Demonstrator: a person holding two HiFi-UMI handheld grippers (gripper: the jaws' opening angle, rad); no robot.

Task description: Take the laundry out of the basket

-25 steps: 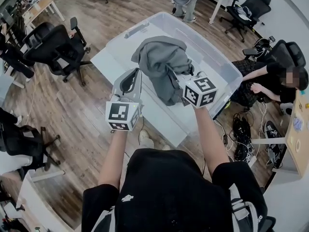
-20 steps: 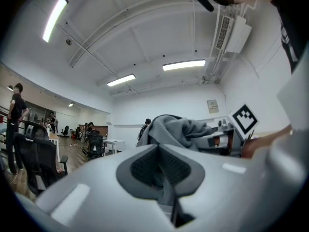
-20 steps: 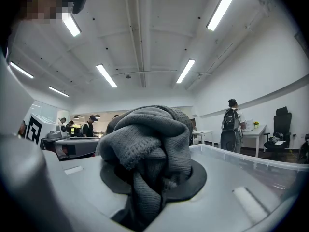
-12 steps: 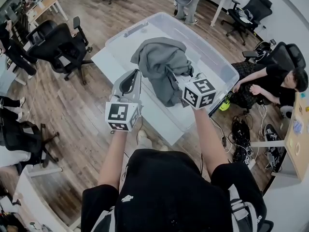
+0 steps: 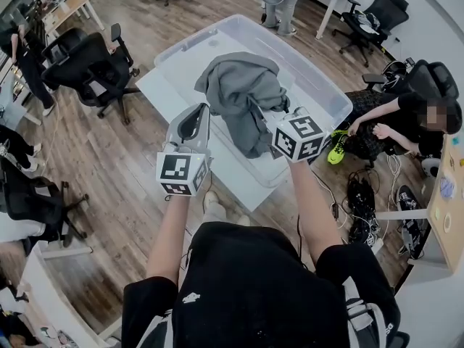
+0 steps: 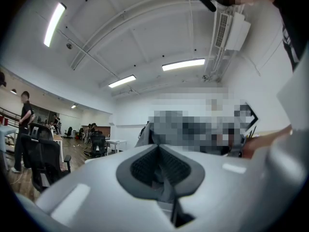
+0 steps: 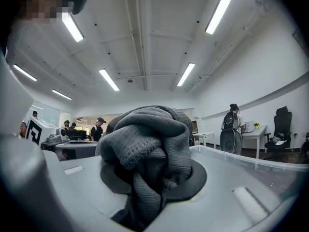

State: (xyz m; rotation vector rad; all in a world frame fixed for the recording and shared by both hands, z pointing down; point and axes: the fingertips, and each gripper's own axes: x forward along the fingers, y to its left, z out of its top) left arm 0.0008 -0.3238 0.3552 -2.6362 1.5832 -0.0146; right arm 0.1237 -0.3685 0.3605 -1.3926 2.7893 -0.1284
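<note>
The grey sweater (image 5: 239,93) hung bunched above the clear basket (image 5: 312,77), towards its near edge. The right gripper (image 5: 273,116) had its jaws clamped on the sweater. Just beside it, the left gripper (image 5: 196,114) had its jaws closed, empty.

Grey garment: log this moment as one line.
right gripper: shut on grey garment | garment: bunched, held up over clear bin | left gripper: shut, empty | task: garment not yet set down
</note>
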